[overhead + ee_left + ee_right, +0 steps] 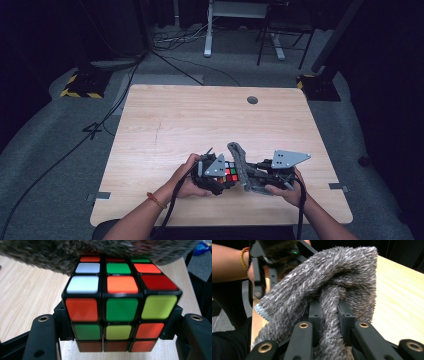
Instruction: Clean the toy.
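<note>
A scrambled puzzle cube (121, 305) with red, green, yellow, white and orange tiles sits between the jaws of my left gripper (117, 322), which is shut on its sides. In the high view the cube (230, 173) is held just above the table near its front edge, with the left gripper (216, 176) at its left. A grey fuzzy cloth (329, 290) is bunched between the pads of my right gripper (330, 315), which is shut on it. The cloth (242, 167) presses against the cube's far side and overhangs its top (75, 252). The right gripper (267, 175) comes in from the right.
The light wooden table (200, 120) has a round cable hole (252, 100) at the back. Behind the table, cables (175, 60) run across the floor past desk legs (207, 30) and a chair (285, 35).
</note>
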Available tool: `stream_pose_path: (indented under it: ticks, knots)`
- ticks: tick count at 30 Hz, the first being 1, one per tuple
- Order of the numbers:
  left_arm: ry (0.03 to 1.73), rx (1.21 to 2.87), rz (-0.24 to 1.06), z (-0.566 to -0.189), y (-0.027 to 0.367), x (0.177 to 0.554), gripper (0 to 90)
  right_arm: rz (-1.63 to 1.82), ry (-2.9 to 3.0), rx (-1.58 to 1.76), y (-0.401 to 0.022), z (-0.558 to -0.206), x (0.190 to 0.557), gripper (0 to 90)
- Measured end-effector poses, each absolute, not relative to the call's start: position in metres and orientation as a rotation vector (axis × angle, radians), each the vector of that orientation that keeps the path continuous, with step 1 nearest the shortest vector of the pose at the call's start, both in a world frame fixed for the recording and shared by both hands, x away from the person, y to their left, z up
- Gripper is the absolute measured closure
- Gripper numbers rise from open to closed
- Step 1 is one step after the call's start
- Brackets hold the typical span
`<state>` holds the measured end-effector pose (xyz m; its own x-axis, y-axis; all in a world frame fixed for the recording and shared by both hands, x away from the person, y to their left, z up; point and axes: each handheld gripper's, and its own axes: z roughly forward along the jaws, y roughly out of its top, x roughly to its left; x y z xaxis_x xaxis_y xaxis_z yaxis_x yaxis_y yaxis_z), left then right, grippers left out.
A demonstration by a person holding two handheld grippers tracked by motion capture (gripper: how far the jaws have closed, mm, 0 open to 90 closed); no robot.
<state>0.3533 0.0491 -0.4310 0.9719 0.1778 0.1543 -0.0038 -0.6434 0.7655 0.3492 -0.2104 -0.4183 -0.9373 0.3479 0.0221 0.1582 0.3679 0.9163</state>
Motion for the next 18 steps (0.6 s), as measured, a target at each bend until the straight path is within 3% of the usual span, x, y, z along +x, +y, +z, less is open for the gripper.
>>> stream_pose_path:
  ticks: [8, 18]
  knots:
    - [0.127, 2.126, 0.254, -0.413, 0.064, 0.352, 33.2, 1.572, 2.488, 0.527, -0.212, -0.431, 0.357, 77.0]
    - [0.137, 2.206, 0.303, -0.423, 0.057, 0.353, 32.5, 1.593, 2.501, 0.488, -0.206, -0.434, 0.354, 77.1]
